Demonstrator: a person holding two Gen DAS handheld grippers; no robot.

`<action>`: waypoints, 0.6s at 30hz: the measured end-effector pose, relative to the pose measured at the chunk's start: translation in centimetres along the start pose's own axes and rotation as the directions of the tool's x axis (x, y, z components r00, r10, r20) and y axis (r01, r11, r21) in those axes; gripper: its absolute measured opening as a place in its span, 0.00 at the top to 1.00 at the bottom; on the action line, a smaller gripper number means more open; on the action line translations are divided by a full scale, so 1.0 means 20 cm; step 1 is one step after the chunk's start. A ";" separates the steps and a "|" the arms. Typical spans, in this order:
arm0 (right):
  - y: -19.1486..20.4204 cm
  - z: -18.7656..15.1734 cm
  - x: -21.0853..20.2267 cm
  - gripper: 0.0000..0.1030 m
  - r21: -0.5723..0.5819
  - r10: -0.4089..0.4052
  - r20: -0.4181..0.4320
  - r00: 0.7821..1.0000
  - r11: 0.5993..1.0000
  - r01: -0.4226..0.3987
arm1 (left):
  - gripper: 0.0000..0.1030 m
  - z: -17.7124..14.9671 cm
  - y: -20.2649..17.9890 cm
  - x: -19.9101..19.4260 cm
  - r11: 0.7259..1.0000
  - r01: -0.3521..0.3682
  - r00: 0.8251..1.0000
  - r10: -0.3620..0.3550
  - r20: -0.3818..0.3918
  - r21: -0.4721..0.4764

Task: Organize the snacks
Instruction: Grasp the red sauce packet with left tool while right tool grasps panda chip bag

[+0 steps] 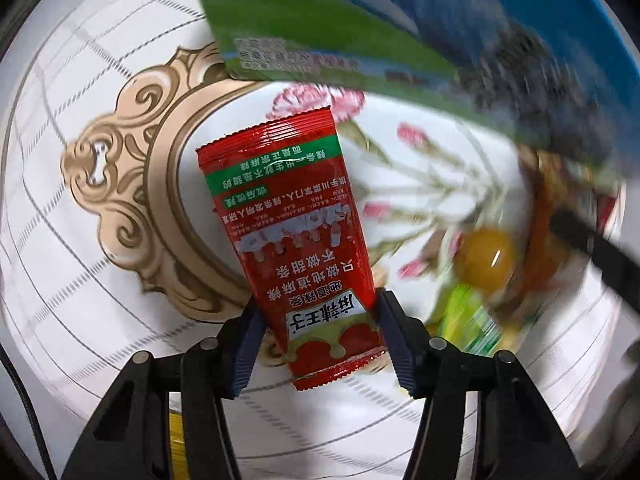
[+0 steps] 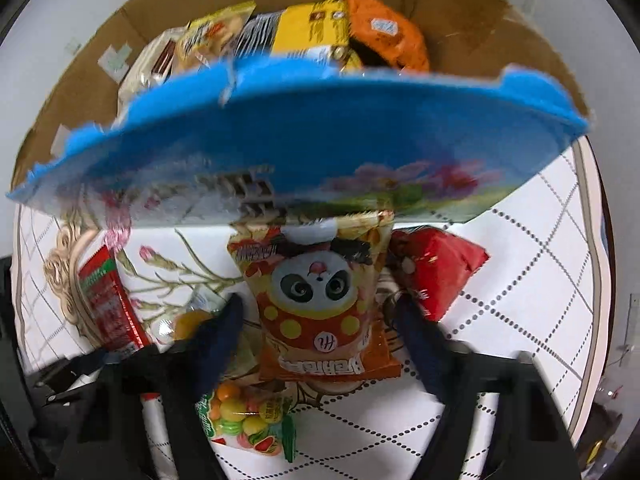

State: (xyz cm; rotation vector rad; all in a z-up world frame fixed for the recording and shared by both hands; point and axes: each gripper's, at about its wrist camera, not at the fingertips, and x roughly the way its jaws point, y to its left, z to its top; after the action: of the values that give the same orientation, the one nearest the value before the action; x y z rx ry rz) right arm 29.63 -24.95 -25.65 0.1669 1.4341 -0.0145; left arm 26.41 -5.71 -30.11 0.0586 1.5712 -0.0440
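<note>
A white tablecloth (image 2: 520, 280) with dotted diamond lines, a gold scroll border and pink flowers covers the table. Beyond its far edge stands a plain white wall (image 2: 80, 8).

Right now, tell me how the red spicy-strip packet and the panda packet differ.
The red spicy-strip packet is narrow and plain red with a green band; the panda packet is wider, orange-yellow, with a cartoon panda face. The red packet sits between the left gripper jaws, which touch its sides; the panda packet lies between the right gripper jaws, which stand wide apart from it. Both are sealed snack packets over the flowered tablecloth.
</note>
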 end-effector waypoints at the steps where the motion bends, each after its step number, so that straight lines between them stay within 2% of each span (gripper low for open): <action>1: 0.00 -0.01 0.00 0.42 -0.008 0.006 -0.001 1.000 1.000 -0.006 | 0.48 -0.02 0.00 0.01 0.999 -0.023 1.000 0.023 -0.010 0.042; 4: 0.01 -0.07 -0.01 0.48 -0.055 0.007 -0.020 1.000 0.998 -0.008 | 0.46 -0.08 0.02 0.03 0.992 -0.049 0.998 0.054 -0.041 0.118; 6: 0.00 -0.13 -0.02 0.50 -0.082 0.007 -0.053 0.999 0.997 -0.011 | 0.46 -0.10 0.03 0.05 0.994 -0.019 0.997 0.027 -0.072 0.106; 9: -0.03 -0.25 -0.02 0.50 -0.092 0.020 -0.145 0.989 0.995 -0.034 | 0.43 -0.11 0.09 0.08 0.998 0.068 0.991 -0.068 -0.114 0.002; 10: -0.04 -0.28 -0.01 0.50 -0.090 0.025 -0.166 0.986 0.995 -0.040 | 0.40 -0.11 0.11 0.08 0.996 0.088 0.989 -0.091 -0.116 -0.028; 12: -0.07 -0.34 0.00 0.50 -0.080 0.029 -0.198 0.980 0.996 -0.045 | 0.40 -0.12 0.13 0.10 0.987 0.117 0.987 -0.128 -0.101 -0.115; 14: -0.09 -0.35 0.00 0.48 -0.057 0.045 -0.193 0.980 0.997 -0.057 | 0.40 -0.12 0.14 0.09 0.981 0.104 0.989 -0.119 -0.084 -0.166; 15: -0.10 -0.35 0.01 0.47 -0.043 0.047 -0.187 0.981 0.998 -0.056 | 0.40 -0.13 0.12 0.08 0.981 0.073 0.994 -0.086 -0.063 -0.181; 18: -0.11 -0.33 0.03 0.43 -0.004 0.047 -0.181 0.982 0.999 -0.049 | 0.43 -0.12 0.05 0.06 0.989 0.000 1.000 -0.001 -0.005 -0.149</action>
State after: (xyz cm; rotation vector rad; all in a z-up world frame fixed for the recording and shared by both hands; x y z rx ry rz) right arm 22.93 -26.31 -27.41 0.2000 1.6109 0.0471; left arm 24.12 -4.53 -31.39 -0.0594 1.5752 0.0731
